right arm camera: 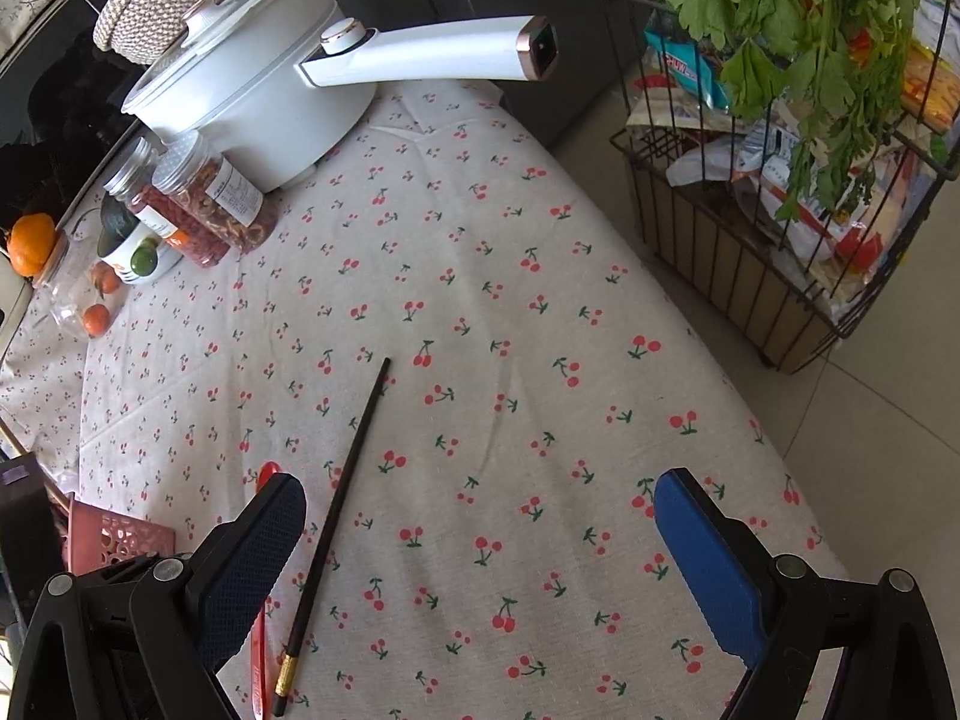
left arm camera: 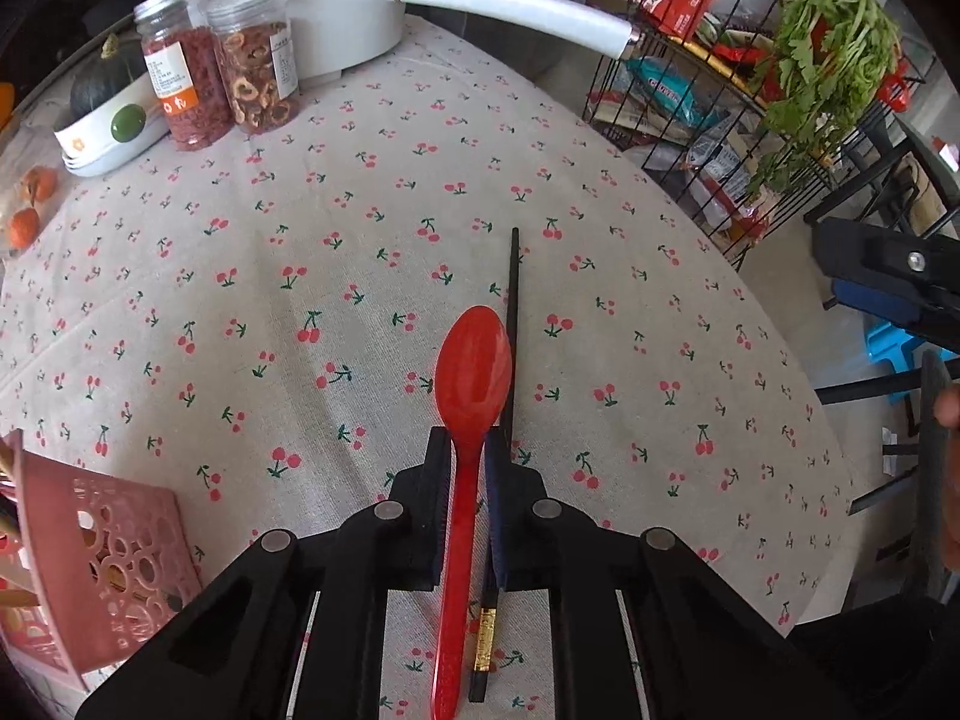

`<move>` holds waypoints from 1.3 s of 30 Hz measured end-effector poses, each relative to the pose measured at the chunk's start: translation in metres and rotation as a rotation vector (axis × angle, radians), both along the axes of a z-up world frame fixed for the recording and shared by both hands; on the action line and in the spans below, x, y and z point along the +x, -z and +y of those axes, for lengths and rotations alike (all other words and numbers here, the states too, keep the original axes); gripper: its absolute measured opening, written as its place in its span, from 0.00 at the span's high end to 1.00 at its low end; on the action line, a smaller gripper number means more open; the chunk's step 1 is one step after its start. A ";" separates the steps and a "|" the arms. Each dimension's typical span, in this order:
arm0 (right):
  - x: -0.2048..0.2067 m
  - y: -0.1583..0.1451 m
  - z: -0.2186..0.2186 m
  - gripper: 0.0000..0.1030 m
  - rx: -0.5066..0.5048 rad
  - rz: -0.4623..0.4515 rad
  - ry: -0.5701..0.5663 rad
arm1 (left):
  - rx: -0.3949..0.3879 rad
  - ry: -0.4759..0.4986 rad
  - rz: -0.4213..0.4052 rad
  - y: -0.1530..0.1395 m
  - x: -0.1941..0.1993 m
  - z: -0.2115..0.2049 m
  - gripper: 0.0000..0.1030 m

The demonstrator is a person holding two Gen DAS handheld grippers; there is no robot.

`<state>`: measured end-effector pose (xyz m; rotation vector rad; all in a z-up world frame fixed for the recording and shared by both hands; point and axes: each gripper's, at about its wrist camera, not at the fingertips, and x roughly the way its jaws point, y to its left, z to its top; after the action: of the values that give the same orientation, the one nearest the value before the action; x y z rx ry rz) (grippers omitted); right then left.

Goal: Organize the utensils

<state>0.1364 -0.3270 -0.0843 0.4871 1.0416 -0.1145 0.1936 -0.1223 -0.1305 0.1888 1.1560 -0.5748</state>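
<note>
My left gripper (left arm camera: pixel 467 450) is shut on the handle of a red plastic spoon (left arm camera: pixel 471 372), bowl pointing forward, just above the cherry-print tablecloth (left arm camera: pixel 300 276). A black chopstick (left arm camera: pixel 511 324) with a gold band lies on the cloth right beside the spoon, under the right finger. In the right wrist view the chopstick (right arm camera: pixel 342 498) lies in front of my open, empty right gripper (right arm camera: pixel 480 516), near its left finger; the spoon (right arm camera: pixel 259 648) shows partly behind that finger. A pink perforated utensil basket (left arm camera: pixel 90 546) stands at the near left, and also shows in the right wrist view (right arm camera: pixel 114 531).
A white pot (right arm camera: pixel 252 96) with a long handle, two jars (left arm camera: pixel 222 78) of dried fruit, a bowl with a squash (left arm camera: pixel 102 114) and oranges (right arm camera: pixel 30 243) stand along the far edge. A black wire rack (right arm camera: pixel 780 228) with snacks and greens stands off the table's right side.
</note>
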 end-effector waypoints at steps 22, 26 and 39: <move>0.056 0.055 0.091 0.07 -0.096 0.148 -0.124 | -0.189 -0.028 -0.160 -0.087 -0.077 0.117 1.00; 0.061 0.061 0.084 0.10 -0.101 0.182 -0.074 | -0.158 0.003 -0.081 -0.067 -0.073 0.108 0.98; 0.032 0.046 0.025 0.10 -0.040 0.164 -0.005 | 0.008 0.136 0.051 0.009 -0.015 0.010 0.61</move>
<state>0.1685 -0.3019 -0.1307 0.4446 1.1983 -0.1725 0.1781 -0.1120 -0.1393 0.2630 1.2013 -0.6985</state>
